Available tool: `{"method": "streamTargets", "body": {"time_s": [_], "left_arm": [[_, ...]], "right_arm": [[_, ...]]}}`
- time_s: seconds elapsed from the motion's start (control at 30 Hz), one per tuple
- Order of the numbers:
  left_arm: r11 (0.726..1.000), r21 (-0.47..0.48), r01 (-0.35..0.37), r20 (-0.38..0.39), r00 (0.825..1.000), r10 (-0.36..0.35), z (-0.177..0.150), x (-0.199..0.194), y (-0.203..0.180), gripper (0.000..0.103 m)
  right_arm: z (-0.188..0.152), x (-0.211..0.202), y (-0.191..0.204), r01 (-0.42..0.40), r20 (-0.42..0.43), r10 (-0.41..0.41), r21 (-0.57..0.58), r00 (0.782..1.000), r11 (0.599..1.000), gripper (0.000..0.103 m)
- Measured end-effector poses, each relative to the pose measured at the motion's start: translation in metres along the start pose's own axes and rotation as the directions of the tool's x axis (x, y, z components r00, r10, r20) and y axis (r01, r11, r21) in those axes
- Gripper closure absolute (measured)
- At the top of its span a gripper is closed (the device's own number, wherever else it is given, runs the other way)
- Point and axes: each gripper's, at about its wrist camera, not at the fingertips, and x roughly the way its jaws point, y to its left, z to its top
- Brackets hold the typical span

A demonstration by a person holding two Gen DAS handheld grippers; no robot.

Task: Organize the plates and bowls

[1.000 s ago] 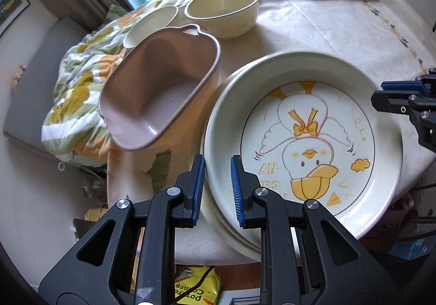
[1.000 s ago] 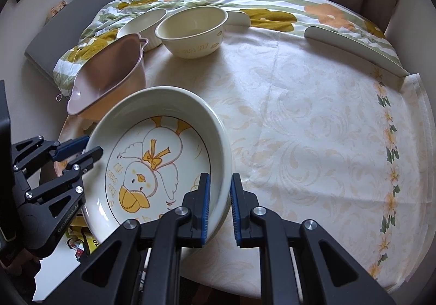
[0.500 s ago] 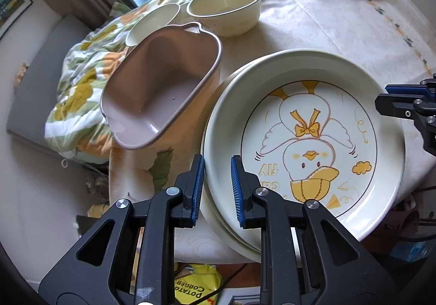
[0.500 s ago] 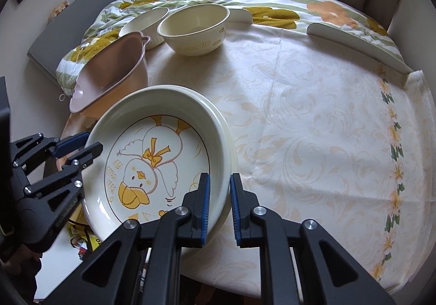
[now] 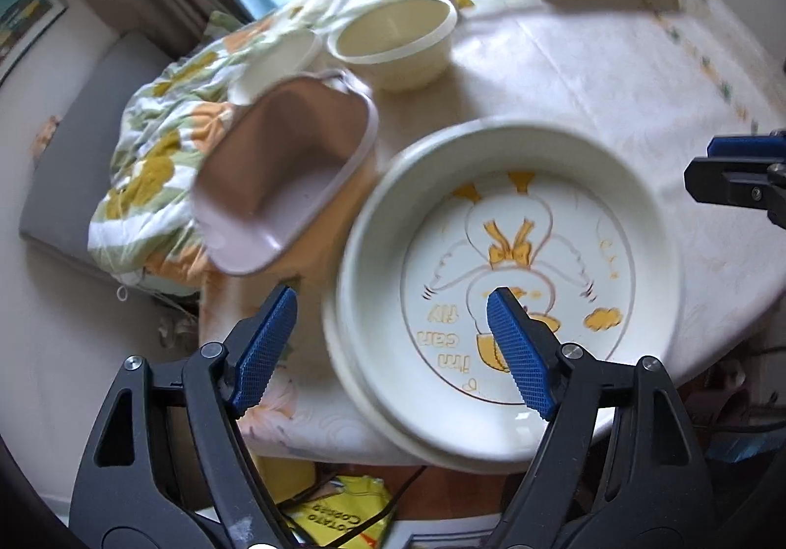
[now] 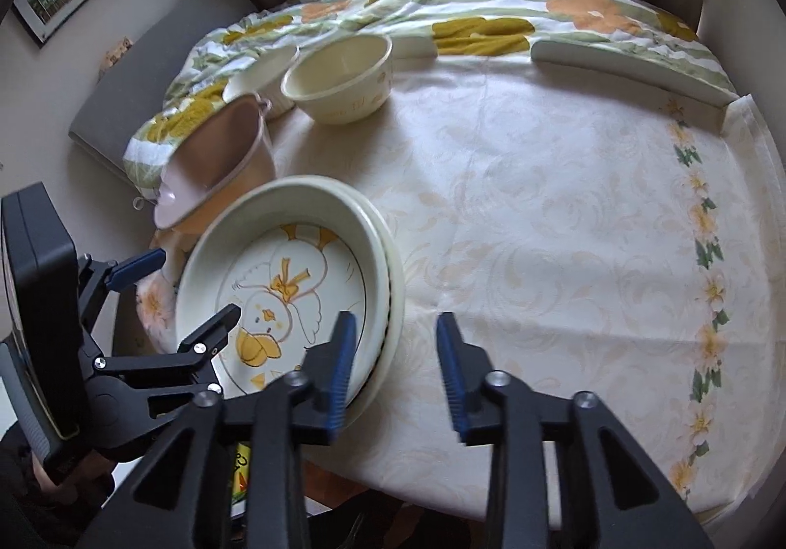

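A cream duck-picture plate [image 5: 516, 264] [image 6: 275, 274] lies nested on a second plate [image 5: 378, 411] [image 6: 399, 303] at the table's near-left edge. My left gripper [image 5: 393, 352] [image 6: 177, 296] straddles the stack's left rim. Its jaws are opening and the pads are clear of the rim. My right gripper [image 6: 397, 370] [image 5: 737, 176] is over the right rim, its jaws also opening and touching nothing. Beyond the plates stand a pink rectangular dish [image 5: 290, 176] [image 6: 221, 161], a cream bowl [image 5: 393, 38] [image 6: 339, 77] and a small white bowl [image 5: 280, 58] [image 6: 260, 68].
A pale patterned cloth [image 6: 540, 230] covers the round table. A floral blanket [image 6: 466, 13] drapes the far edge, with a long white object [image 6: 629, 72] at the back right. A yellow packet [image 5: 339, 509] lies on the floor below. A grey cushion [image 5: 59, 185] is on the left.
Both grippers were shut on the duck plate's rim and have let go, their jaws now wide. Both have pulled back a little from the plate.
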Motion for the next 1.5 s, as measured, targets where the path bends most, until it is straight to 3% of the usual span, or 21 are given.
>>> {"method": "streamTargets", "body": {"time_s": [0.07, 0.17, 0.2, 0.23, 0.3, 0.37, 0.5, 0.7, 0.83, 0.9, 1.07, 1.13, 1.23, 1.37, 1.5], "left_arm": [[0.997, -0.082, 0.009, 0.026, 1.000, -0.007, 0.004, -0.021, 0.019, 0.024], [0.967, -0.249, 0.048, 0.101, 0.995, -0.023, 0.006, -0.058, 0.059, 0.023], [0.952, -0.300, 0.057, 0.126, 0.992, -0.020, 0.006, -0.068, 0.070, 0.013], [0.923, -0.380, 0.063, 0.161, 0.987, -0.001, 0.004, -0.079, 0.088, 0.005], [0.882, -0.464, 0.076, 0.196, 0.980, 0.019, 0.000, -0.088, 0.112, 0.000], [0.859, -0.505, 0.087, 0.188, 0.982, 0.011, -0.003, -0.084, 0.127, 0.000], [0.812, -0.576, 0.089, 0.156, 0.988, 0.002, -0.008, -0.065, 0.149, 0.000], [0.738, -0.653, 0.172, 0.147, 0.984, -0.099, -0.015, -0.018, 0.168, 0.000], [0.700, -0.680, 0.220, 0.131, 0.975, -0.179, -0.012, 0.022, 0.175, 0.004], [0.689, -0.686, 0.235, 0.112, 0.969, -0.219, -0.008, 0.043, 0.177, 0.012], [0.671, -0.695, 0.260, 0.066, 0.951, -0.301, -0.001, 0.090, 0.178, 0.037], [0.673, -0.692, 0.261, 0.047, 0.947, -0.318, 0.001, 0.101, 0.178, 0.045], [0.683, -0.681, 0.265, 0.022, 0.939, -0.343, 0.004, 0.116, 0.175, 0.057], [0.692, -0.671, 0.264, -0.005, 0.933, -0.361, 0.009, 0.131, 0.174, 0.082], [0.701, -0.662, 0.264, -0.018, 0.930, -0.367, 0.011, 0.138, 0.175, 0.090]], "right_arm": [[0.009, -0.013, 0.000, -0.026, 0.023, 0.026, -0.016, 0.999, 1.000, 0.061], [0.028, -0.029, 0.006, -0.097, 0.049, 0.100, -0.058, 0.994, 0.994, 0.056], [0.038, -0.034, 0.012, -0.126, 0.057, 0.132, -0.091, 0.990, 0.988, 0.039], [0.044, -0.036, 0.018, -0.143, 0.061, 0.151, -0.118, 0.987, 0.983, 0.014], [0.058, -0.040, 0.030, -0.183, 0.088, 0.201, -0.183, 0.976, 0.966, 0.001], [0.073, -0.035, 0.045, -0.205, 0.089, 0.231, -0.232, 0.969, 0.951, 0.001], [0.098, -0.010, 0.064, -0.225, -0.019, 0.228, -0.261, 0.973, 0.939, 0.001], [0.124, 0.040, 0.086, -0.211, -0.102, 0.192, -0.244, 0.976, 0.947, 0.001], [0.136, 0.080, 0.098, -0.237, -0.183, 0.199, -0.216, 0.963, 0.947, 0.001], [0.141, 0.098, 0.103, -0.235, -0.209, 0.190, -0.218, 0.959, 0.947, 0.005], [0.147, 0.136, 0.110, -0.238, -0.281, 0.170, -0.227, 0.945, 0.944, 0.035], [0.148, 0.149, 0.110, -0.237, -0.302, 0.163, -0.227, 0.939, 0.945, 0.046], [0.149, 0.165, 0.109, -0.236, -0.324, 0.157, -0.221, 0.933, 0.946, 0.054], [0.152, 0.176, 0.109, -0.222, -0.324, 0.141, -0.229, 0.935, 0.948, 0.069], [0.152, 0.181, 0.109, -0.234, -0.325, 0.148, -0.245, 0.934, 0.941, 0.089]]}}
